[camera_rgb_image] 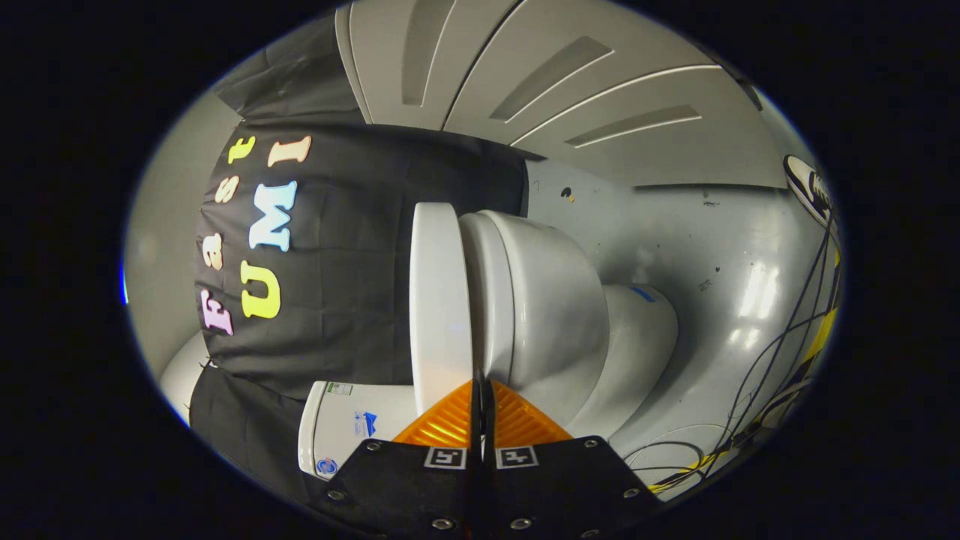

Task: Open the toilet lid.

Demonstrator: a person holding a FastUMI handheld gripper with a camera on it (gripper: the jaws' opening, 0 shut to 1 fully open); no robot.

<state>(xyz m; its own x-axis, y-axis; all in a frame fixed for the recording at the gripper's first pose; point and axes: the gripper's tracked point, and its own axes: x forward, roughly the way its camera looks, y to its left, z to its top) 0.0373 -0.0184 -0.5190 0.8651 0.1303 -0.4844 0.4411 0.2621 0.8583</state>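
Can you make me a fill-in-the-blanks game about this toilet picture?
1. The toilet's lid is ____, lying on the bowl.
2. The gripper's two fingers are pressed ____, with nothing between them.
3. The fingertips point at the seam between the lid and the ____.
4. Cables lie on the ____ beside the toilet.

Missing words: closed; together; bowl; floor

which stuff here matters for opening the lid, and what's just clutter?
Job:
lid, down on the bowl
gripper, fingers together, tips at the seam between lid and bowl
tank, at the lid's hinge end

Clutter:
cables on the floor
shoe
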